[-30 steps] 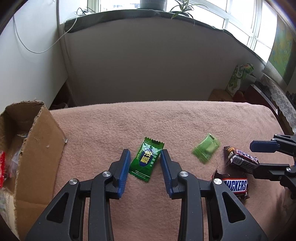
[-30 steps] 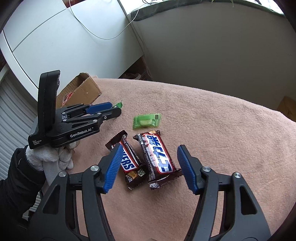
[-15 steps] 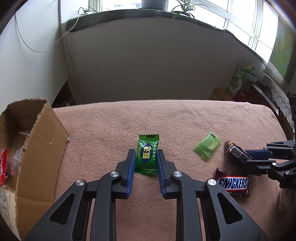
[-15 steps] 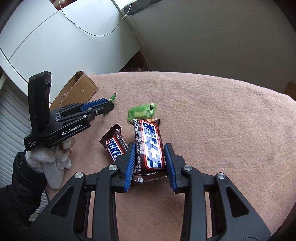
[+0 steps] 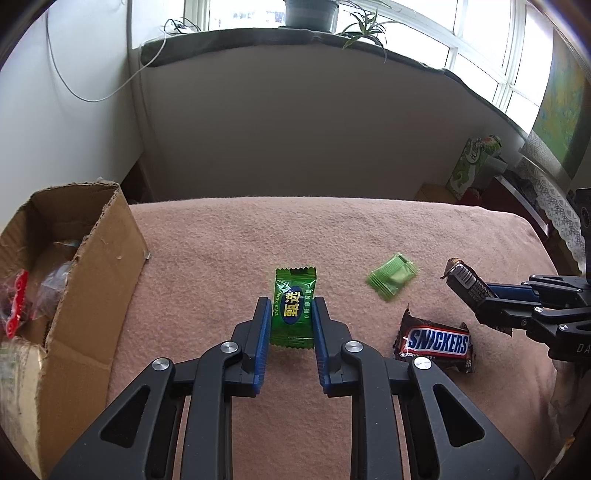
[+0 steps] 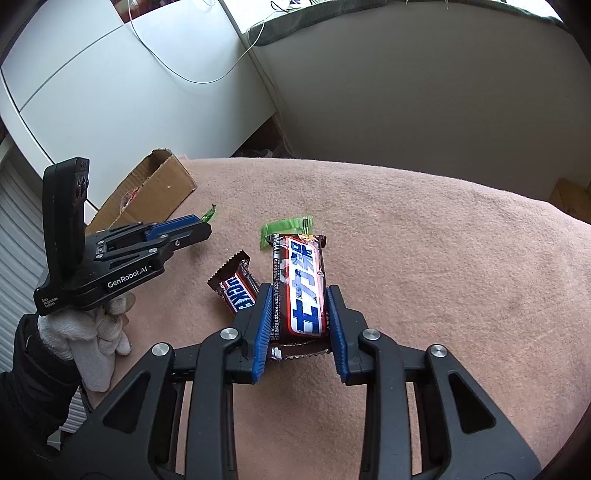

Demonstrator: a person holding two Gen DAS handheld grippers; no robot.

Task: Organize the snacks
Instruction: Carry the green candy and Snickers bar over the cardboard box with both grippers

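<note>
Pinching a dark green candy packet (image 5: 293, 314) between blue pads, the left gripper (image 5: 291, 317) is holding it by its long sides; the packet is glossy, with yellow characters on a blue oval and crimped ends, and is sitting just above the pink blanket-covered surface (image 5: 229, 258). The right gripper (image 6: 300, 314) is closing its jaws on a brown chocolate bar (image 6: 300, 291), pads pressing both long sides; the wrapper is showing white-and-blue lettering edged in red, its far end is lifted off the surface, and it is looking a bit crumpled.

Lying just left of that bar, a Snickers bar (image 5: 435, 342) is resting flat on the surface, brown wrapper, blue logo. Further out, a light green translucent sachet (image 5: 393, 276) is lying flat, apart from the rest.

Count: two chocolate bars, one held and one loose; two green packets, one held and one loose; two grippers.

A white-gloved hand (image 6: 88, 332) with a dark sleeve is gripping the left gripper's handle. At the far left edge of the surface, one torn cardboard box (image 5: 92, 266) is standing open, with red and clear wrappers inside; contents too jumbled to count. Beyond, a grey wall is rising under a window ledge with potted plants (image 5: 314, 14).
</note>
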